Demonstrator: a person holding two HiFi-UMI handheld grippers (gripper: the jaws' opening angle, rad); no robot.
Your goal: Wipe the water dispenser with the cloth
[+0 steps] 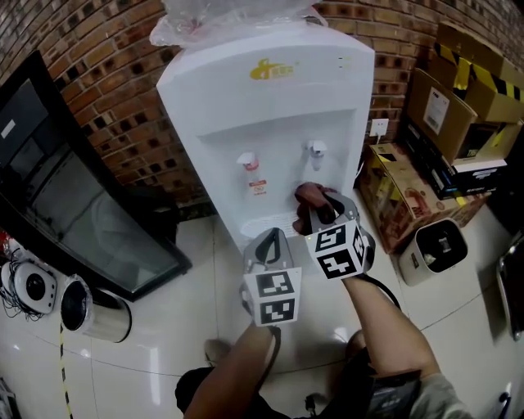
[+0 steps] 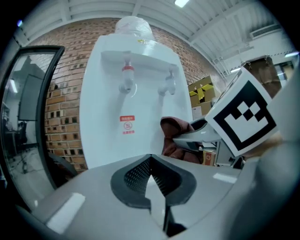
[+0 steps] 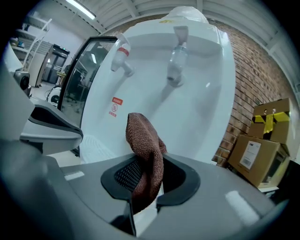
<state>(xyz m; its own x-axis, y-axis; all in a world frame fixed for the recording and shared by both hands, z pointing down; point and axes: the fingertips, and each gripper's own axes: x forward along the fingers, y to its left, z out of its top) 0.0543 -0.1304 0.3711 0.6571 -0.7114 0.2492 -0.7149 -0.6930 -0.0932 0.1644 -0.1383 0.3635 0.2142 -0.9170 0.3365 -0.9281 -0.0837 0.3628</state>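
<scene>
Two grippers are held up at the front of the white water dispenser (image 1: 270, 106), both below its taps. The right gripper (image 1: 321, 206) has its jaws clamped on a brown cloth (image 3: 143, 136); the cloth stands up out of the jaws in a bunched fold and hangs down a little behind them. In the head view the cloth lies against the dispenser's recessed front, just under the white tap (image 1: 317, 150) on the right side of the dispenser. The left gripper (image 2: 149, 158) sits beside it, lower and toward the dispenser's left, in front of the drip tray (image 1: 264, 223); its jaws are together with nothing between them, and it points at the panel below the red tap (image 1: 248, 164), where a small red label (image 2: 127, 124) is stuck. A clear plastic bag (image 1: 237, 16) covers the top of the dispenser. Behind the dispenser is a brick wall (image 1: 106, 90), to its right stand cardboard boxes (image 1: 458, 90), and to its left leans a dark glass-fronted cabinet (image 1: 74, 188).
</scene>
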